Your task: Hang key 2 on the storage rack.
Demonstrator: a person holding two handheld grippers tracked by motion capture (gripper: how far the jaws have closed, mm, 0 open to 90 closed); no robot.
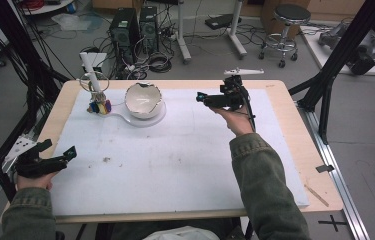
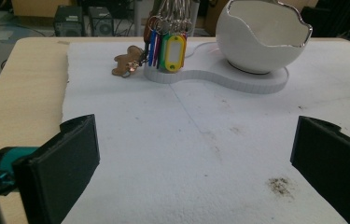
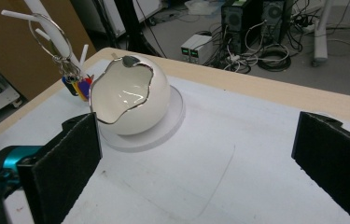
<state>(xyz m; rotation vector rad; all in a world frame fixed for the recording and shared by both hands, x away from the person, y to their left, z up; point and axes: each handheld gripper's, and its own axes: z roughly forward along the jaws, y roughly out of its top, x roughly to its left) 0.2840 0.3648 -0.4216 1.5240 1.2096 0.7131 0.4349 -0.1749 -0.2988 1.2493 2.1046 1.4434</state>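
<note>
Keys (image 2: pixel 165 46) are hanging on the stand just left of the bowl (image 1: pixel 144 100); nothing moved yet. We're holding the right gripper (image 1: pixel 201 97) right of the bowl, left gripper (image 1: pixel 70 152) well short, both wide open, empty.

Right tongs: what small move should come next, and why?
Probably ease the right tongs forward toward the bowl. Their jaws stand wide open and empty, aimed at the bowl, with bare mat between; the left tongs sit far off.
</note>
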